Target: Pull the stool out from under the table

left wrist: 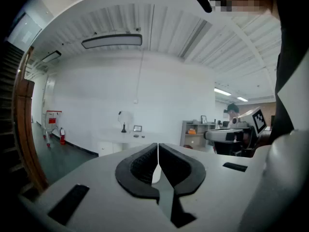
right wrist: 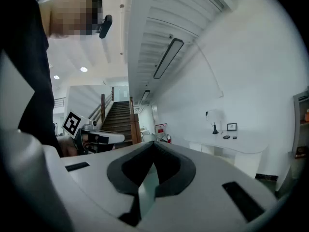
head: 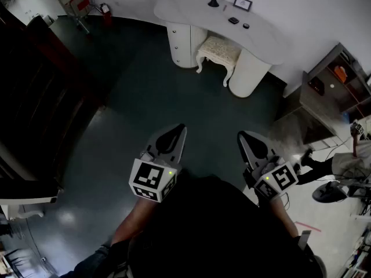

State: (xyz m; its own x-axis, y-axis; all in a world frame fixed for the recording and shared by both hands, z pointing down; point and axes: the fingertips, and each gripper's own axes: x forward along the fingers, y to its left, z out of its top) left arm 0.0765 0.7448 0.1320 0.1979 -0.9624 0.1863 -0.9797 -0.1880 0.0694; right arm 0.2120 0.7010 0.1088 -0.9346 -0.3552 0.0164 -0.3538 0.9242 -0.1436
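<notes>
The stool (head: 219, 52) stands far ahead across the dark floor (head: 139, 91), tucked between the two rounded pedestals of the white desk (head: 185, 7). Its cream padded seat sits partly under the desk top, and its front legs show in the gap. Neither claw is near it.

At the far left, a red cart (head: 84, 2) and a fire extinguisher (head: 106, 11) stand by the wall.

The left claw (head: 181, 128) is close in front of the person, pointing toward the desk and tipped slightly down. Its jaws are pressed together along a thin seam, with nothing between them and nothing touching them.

On the desk top there are a dark slim vase (head: 214, 0), a small picture frame (head: 243, 3) and two small dark items (head: 233, 20), all apart from each other.

The right claw (head: 242, 135) is level beside the left one and well apart from it. Its jaws are also fully closed and empty, hanging in the air.

Further right, a shelf unit (head: 339, 74) stands against the wall.
</notes>
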